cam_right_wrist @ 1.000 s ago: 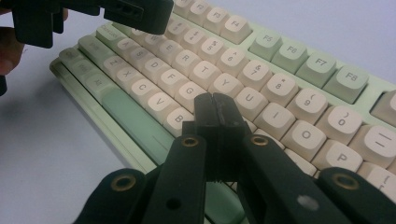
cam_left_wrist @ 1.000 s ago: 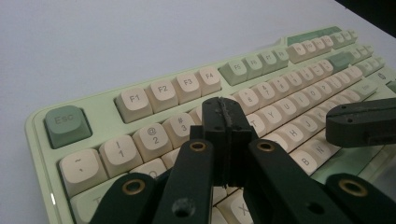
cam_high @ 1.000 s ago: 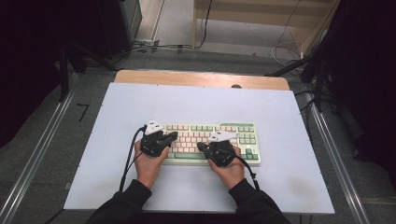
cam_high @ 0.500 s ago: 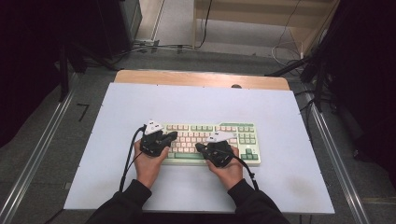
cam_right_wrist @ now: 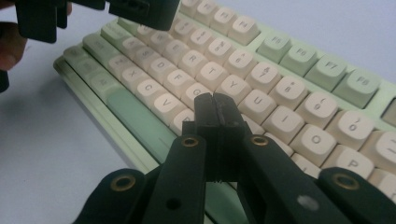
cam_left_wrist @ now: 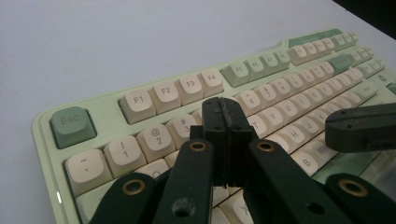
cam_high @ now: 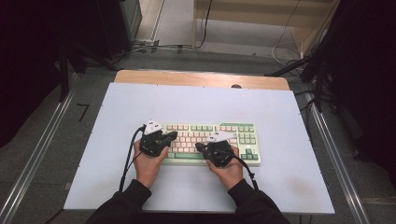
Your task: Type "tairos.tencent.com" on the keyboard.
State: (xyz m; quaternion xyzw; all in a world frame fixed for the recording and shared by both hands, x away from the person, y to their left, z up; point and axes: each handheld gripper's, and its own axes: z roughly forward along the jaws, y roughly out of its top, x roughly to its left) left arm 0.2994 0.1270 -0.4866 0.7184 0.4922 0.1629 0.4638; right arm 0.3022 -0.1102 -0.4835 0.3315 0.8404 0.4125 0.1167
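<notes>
**Both grippers closed over the keyboard**

The left gripper (cam_left_wrist: 227,116) has its two black jaws pressed flat together with nothing between them, the tip poised over the number row near the 3 and 4 keys; whether the tip touches a key cannot be told. The right gripper (cam_right_wrist: 215,109) is likewise fully closed and empty, its tip over the letter keys around G and B, just above the long green space bar (cam_right_wrist: 140,122).

The keyboard (cam_high: 233,133) they hover over is pale green with cream keycaps and darker green accent keys, among them the Esc key (cam_left_wrist: 72,123) at its corner. In the high view it lies flat and square to the person, a little nearer the person's edge than the middle of the table (cam_high: 140,100), which is covered by a white sheet. The left gripper (cam_high: 156,140) sits over the keyboard's left end and the right gripper (cam_high: 217,150) over its middle, their tips angled toward each other, near but apart.

Each gripper is carried by a hand, the left hand (cam_high: 148,165) and the right hand (cam_high: 229,170), with dark sleeves coming in from the bottom edge. A black cable (cam_high: 127,158) trails from the left gripper down along the sheet. Beyond the sheet a strip of wooden tabletop (cam_high: 187,78) shows, then grey floor (cam_high: 37,135) with loose wires.
</notes>
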